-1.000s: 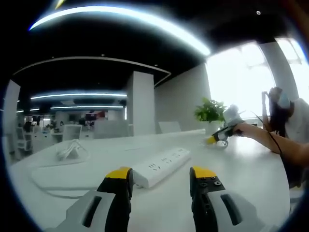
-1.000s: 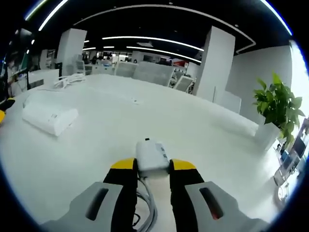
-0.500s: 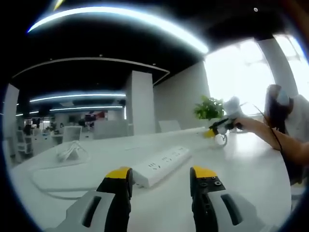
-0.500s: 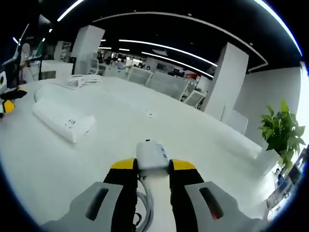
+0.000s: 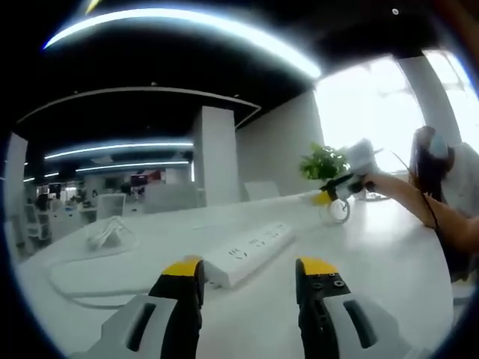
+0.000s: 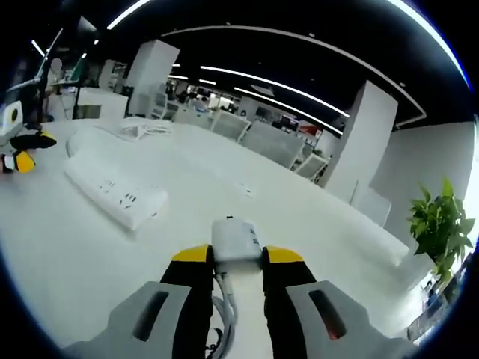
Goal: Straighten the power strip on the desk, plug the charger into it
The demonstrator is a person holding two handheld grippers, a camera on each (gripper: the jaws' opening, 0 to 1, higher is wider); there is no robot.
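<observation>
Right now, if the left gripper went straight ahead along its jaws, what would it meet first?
Most likely the white power strip: it lies on the desk just beyond the open left gripper, its near end close to one jaw. Depth is uncertain.

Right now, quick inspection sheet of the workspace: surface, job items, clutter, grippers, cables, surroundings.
Surface: glossy white desk, broad and bare around the job's things.
Job's things: long white power strip lying flat, sockets up; small white boxy charger clamped between the right gripper's jaws, off the desk.
Clutter: nothing seen.
Grippers: left gripper open, jaws just short of the strip's near end; right gripper shut on the charger.
Cables: strip's white lead loops to a coiled bundle; charger's white cable hangs between the jaws.
Surroundings: open office, white pillar, potted green plant, ceiling light strips.
</observation>
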